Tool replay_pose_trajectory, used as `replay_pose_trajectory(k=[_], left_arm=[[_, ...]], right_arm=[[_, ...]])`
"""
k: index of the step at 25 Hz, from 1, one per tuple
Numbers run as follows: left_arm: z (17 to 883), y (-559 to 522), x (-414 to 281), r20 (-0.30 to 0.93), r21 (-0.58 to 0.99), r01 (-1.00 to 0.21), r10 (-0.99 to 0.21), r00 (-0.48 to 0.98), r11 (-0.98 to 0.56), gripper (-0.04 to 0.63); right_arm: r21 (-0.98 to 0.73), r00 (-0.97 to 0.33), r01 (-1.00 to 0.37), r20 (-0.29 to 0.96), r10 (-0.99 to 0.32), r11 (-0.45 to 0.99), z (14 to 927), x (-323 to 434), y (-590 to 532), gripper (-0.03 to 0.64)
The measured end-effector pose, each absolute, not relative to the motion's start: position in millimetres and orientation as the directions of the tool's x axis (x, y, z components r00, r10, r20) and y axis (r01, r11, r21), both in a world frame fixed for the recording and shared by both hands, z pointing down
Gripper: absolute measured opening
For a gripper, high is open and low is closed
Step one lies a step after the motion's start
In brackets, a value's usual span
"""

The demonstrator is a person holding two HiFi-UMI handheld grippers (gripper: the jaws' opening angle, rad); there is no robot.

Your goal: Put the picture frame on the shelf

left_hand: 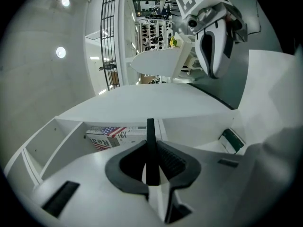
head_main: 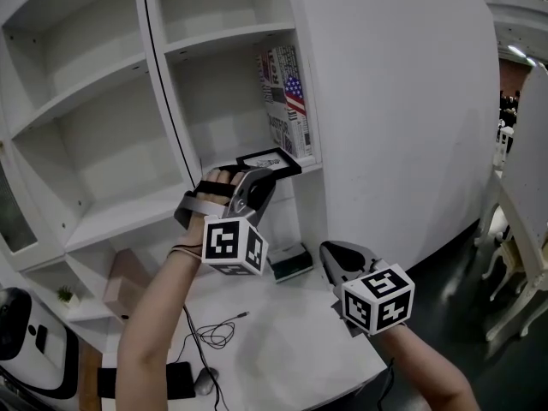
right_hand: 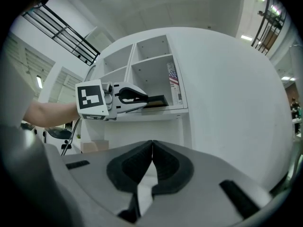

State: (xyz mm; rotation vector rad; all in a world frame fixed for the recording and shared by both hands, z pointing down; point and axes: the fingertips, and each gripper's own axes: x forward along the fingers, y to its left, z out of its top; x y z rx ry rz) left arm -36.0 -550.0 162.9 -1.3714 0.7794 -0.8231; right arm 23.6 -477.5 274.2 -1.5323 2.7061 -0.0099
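A black picture frame [head_main: 270, 162] with a white print lies nearly flat at the front edge of the white shelf [head_main: 310, 169], with my left gripper [head_main: 254, 181] shut on its near edge. In the left gripper view the picture frame [left_hand: 150, 150] shows edge-on as a dark strip pinched between the pads. From the right gripper view, the picture frame [right_hand: 155, 100] pokes out of the left gripper [right_hand: 140, 97] over the shelf. My right gripper [head_main: 342, 259] hangs lower right over the desk, and its jaws [right_hand: 152, 151] are shut with nothing in them.
Upright books with a flag cover [head_main: 287, 101] stand at the right of the same shelf compartment. A dark green box [head_main: 291, 263] sits on the white desk [head_main: 282, 341] below, with a cable [head_main: 214, 332] and a black device [head_main: 171, 382].
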Motion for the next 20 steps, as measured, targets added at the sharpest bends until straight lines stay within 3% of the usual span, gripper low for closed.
replay_pose_trajectory(k=[20], left_arm=[[168,-590,-40,0.024,-1.0,0.016,-0.885,0.464,-0.019,0.066]], right_arm=[[-0.013,-0.5,-0.866,-0.002,-0.866,0.5,286,35,-490,0.002]])
